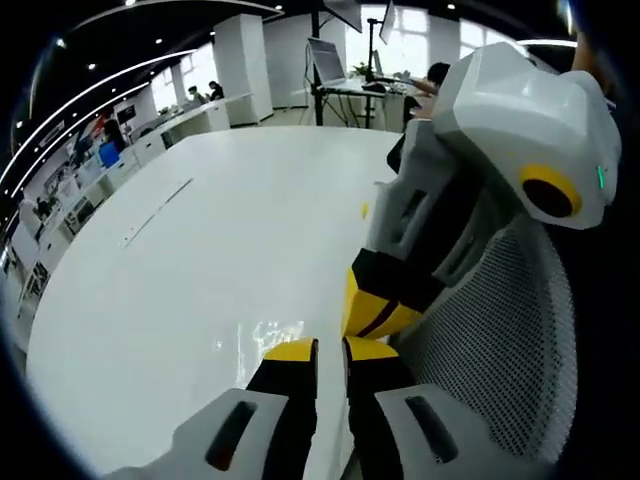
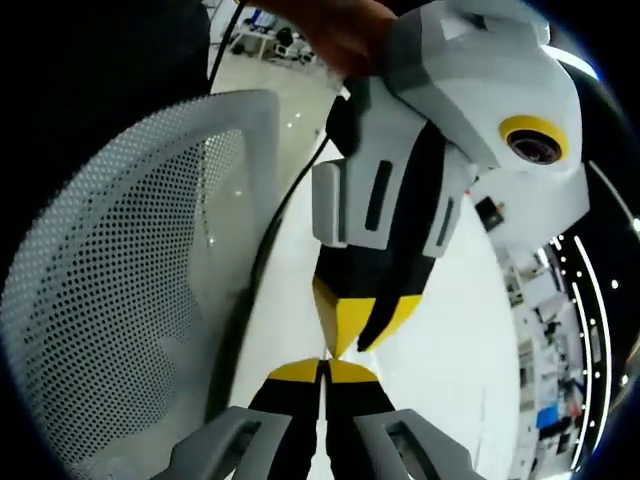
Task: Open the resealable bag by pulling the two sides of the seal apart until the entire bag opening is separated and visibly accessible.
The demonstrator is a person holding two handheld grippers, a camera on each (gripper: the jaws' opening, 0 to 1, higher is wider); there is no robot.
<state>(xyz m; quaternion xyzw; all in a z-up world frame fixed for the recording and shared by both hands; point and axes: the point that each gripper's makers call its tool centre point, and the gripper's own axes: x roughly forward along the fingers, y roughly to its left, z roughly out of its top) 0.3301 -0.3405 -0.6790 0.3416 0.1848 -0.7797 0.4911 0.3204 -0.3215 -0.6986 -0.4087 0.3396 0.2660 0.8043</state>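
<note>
Left hand-held gripper [image 1: 330,352]: white body, black jaws, yellow tips. Right hand-held gripper [image 2: 327,368]: same colours. Tabletop [image 1: 200,270]: glossy white. Chair back [image 2: 110,300]: grey mesh, dotted holes.

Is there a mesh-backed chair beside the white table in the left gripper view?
Yes, a grey mesh chair back stands at the right edge of the white table, behind the right gripper.

Left gripper [image 1: 330,350]: white moulded housing, black fingers [image 1: 290,385] capped yellow, dark oblong slots. Right gripper [image 2: 327,370]: identical white shell, black fingers [image 2: 290,385], yellow tips. A black cable [image 2: 262,250] trails alongside.
</note>
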